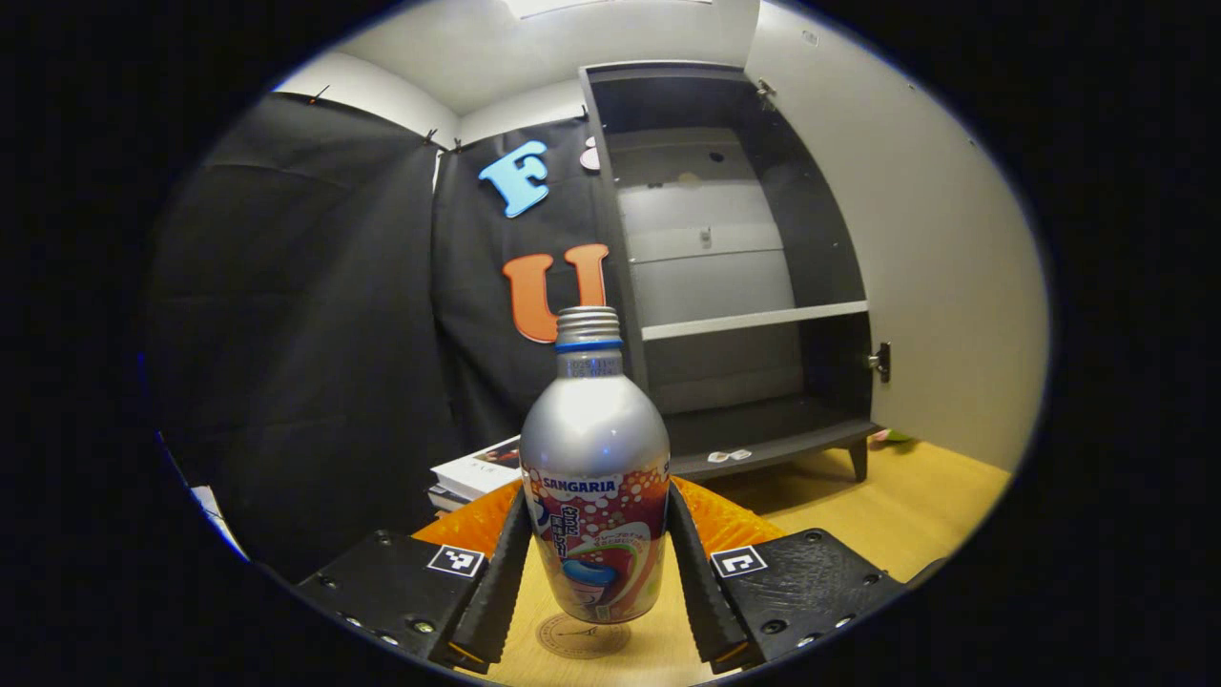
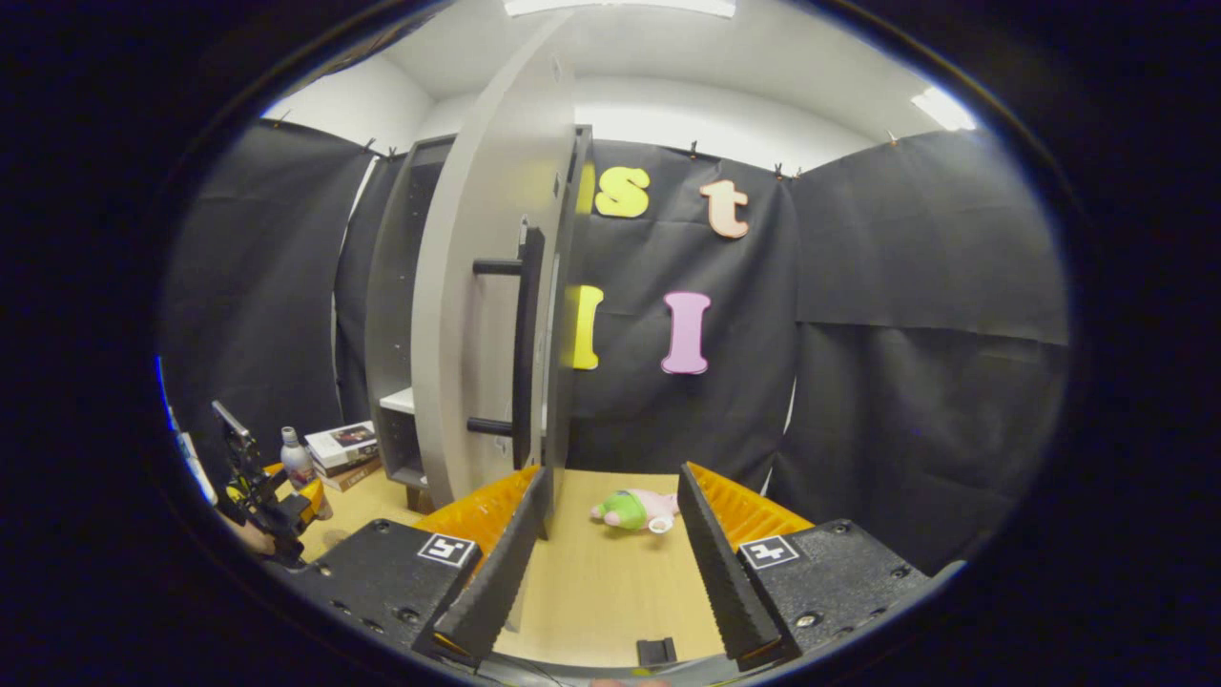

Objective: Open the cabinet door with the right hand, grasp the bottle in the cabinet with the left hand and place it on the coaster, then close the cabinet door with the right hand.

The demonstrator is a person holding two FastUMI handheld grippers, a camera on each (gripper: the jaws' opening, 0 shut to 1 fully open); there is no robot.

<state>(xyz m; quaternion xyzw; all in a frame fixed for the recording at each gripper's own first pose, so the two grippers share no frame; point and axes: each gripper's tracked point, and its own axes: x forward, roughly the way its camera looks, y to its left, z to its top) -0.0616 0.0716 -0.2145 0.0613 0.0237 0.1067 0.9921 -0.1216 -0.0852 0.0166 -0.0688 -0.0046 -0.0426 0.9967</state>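
Left gripper clamps both fingers on the bottle, which stands upright over the coaster on the table. Right gripper gapes wide, holding nothing, near the open door of the cabinet.

Overhead ceiling light bright, slightly blown out; both views sharp, strong fisheye bending toward edges.

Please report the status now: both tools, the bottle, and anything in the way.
Left tool shut on bottle, over coaster. Right tool open, empty. Door open. Nothing in the way.
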